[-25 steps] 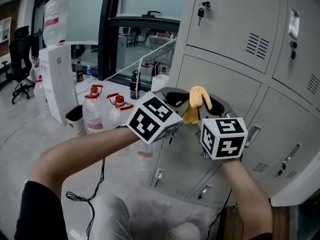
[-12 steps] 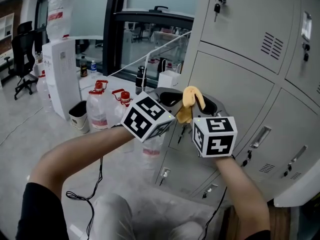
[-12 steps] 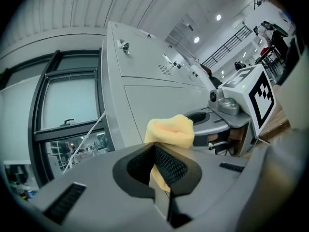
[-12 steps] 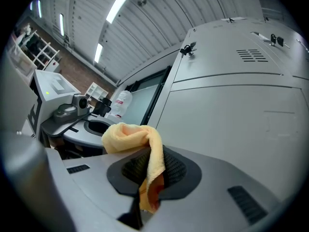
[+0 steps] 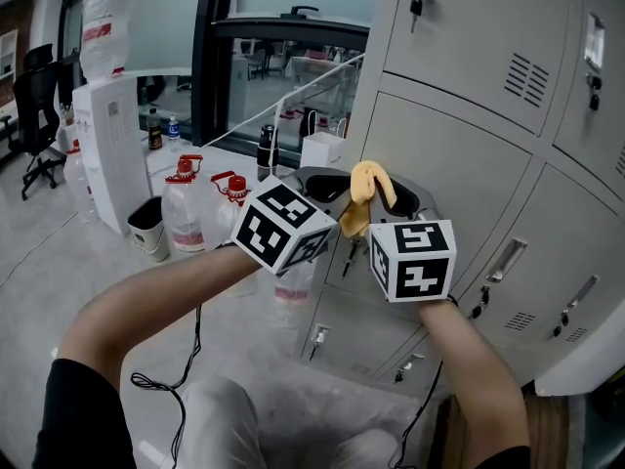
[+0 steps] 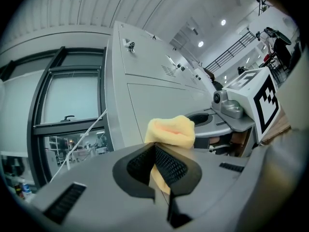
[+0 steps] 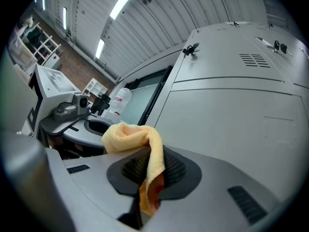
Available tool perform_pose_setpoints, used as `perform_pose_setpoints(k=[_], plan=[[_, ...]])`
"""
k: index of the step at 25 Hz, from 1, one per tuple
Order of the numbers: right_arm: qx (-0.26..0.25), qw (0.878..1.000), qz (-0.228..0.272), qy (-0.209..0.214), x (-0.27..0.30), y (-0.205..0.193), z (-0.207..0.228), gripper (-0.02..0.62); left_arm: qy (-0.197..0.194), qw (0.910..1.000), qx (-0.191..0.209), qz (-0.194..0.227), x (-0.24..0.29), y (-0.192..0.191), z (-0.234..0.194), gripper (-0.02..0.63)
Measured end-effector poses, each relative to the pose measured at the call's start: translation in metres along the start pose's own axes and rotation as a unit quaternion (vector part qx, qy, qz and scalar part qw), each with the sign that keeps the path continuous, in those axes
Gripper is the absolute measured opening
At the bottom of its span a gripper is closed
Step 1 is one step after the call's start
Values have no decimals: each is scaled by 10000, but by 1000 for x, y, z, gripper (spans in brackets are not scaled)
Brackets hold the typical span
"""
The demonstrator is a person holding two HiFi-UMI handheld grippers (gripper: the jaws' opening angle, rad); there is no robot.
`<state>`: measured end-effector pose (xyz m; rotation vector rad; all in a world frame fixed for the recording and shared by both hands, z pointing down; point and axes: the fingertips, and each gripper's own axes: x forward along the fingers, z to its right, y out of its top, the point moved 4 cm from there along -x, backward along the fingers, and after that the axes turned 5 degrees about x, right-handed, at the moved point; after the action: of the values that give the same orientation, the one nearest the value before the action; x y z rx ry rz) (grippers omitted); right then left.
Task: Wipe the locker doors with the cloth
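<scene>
cloth [image 5: 364,182] in jaws of left gripper [image 6: 155,153] and right gripper [image 7: 149,170], locker doors [image 5: 459,154] just behind, bottles [image 5: 186,221] left, water dispenser [image 5: 109,149] far left

The locker doors [image 5: 459,154] run off the head view's top and right edges.

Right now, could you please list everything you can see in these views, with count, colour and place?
cloth: one, yellow, bunched between both grippers, in front of the lockers
locker doors: several, grey, right side
water jugs: two, clear with red caps, on the floor left of the lockers
water dispenser: one, white, far left, bottle on top
bin: one, pale, small, beside the dispenser
flask: one, black, behind the jugs
office chair: one, black, far left edge
left gripper: one, grey, shut on the cloth
right gripper: one, grey, shut on the cloth
</scene>
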<state>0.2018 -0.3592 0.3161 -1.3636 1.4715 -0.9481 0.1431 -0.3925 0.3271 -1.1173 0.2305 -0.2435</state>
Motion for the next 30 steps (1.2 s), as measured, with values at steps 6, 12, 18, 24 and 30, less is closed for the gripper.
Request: perform_pose_setpoints(k=[6,12,18,24,30], plan=[[45,9999,-30,-88,-12,-3,14,63,-118,9999,101,-21,10,8,14,19],[85,9995,-66,-311,-34,-10,39,63,-322,9994,102,-1,31,17,39,18],[93,9981,-118,-602,-64,-17,75,63,-597,9981,41,110,59,33,73,20],[162,9958,-181,-878,-92,-28,109,63,-851,9961,-55,206,87,46,106,19],[278,9930,-259,-1121,-119,-40,138,63,-1095,9937,-50,248,111,54,138,20]])
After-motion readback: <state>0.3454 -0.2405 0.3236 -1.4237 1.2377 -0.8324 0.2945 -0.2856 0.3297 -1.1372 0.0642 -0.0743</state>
